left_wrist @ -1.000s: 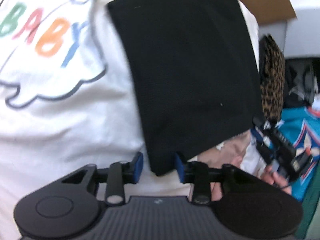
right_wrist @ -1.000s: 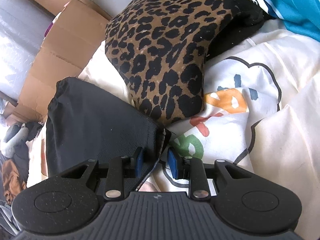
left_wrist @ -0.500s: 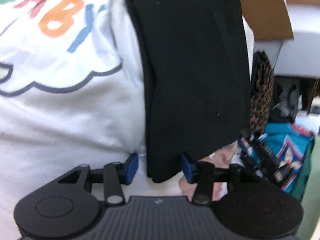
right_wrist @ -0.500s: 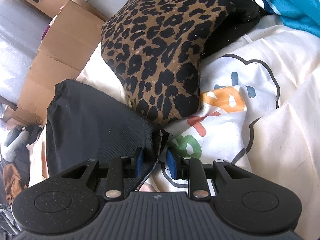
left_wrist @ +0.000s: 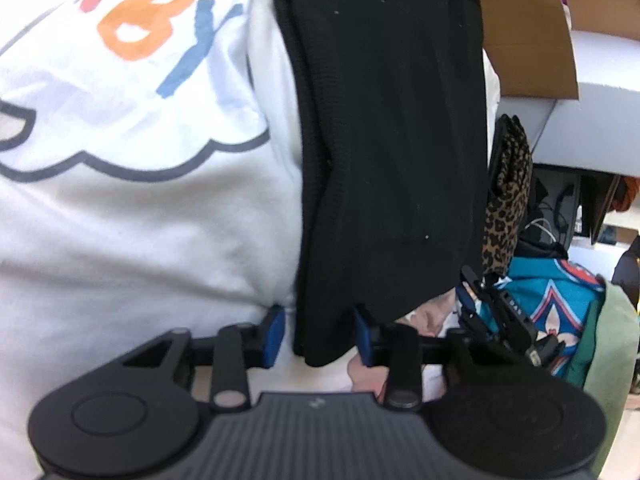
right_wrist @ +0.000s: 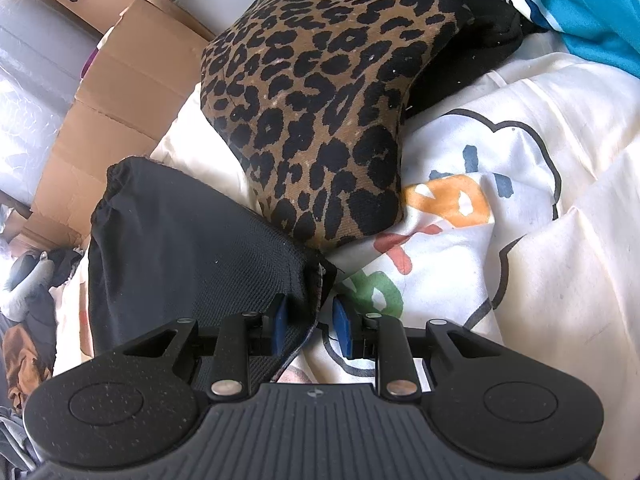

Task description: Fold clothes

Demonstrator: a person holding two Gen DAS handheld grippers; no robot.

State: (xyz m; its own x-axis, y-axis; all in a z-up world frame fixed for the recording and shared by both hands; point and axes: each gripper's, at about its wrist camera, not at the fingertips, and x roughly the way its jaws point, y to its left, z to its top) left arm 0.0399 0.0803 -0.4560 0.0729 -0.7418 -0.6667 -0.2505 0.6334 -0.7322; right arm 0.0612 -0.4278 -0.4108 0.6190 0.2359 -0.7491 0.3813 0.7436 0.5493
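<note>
Left wrist view: the black folded garment (left_wrist: 392,152) runs from the top centre of the frame down to the bottom centre, lying on a white T-shirt (left_wrist: 132,216) with coloured letters and a grey cloud outline at upper left. Its lower corner hangs between the blue pads of the left gripper (left_wrist: 319,336) — the jaws are closing, the right pad at the cloth's edge, the left pad showing a narrow gap, so not yet clamped. A leopard-print cloth (left_wrist: 506,204) and a teal patterned garment (left_wrist: 548,308) sit at the right edge, a cardboard box (left_wrist: 524,44) at upper right. The other gripper's black fingers show at lower right.

Right wrist view: the same black garment (right_wrist: 188,248) fills the lower left of the frame. Its near corner sits between the pads of the right gripper (right_wrist: 308,322), against the left pad; the right pad stands off it — whether it is pinched, I cannot tell. The leopard-print cloth (right_wrist: 320,100) lies just above, touching the black one.
</note>
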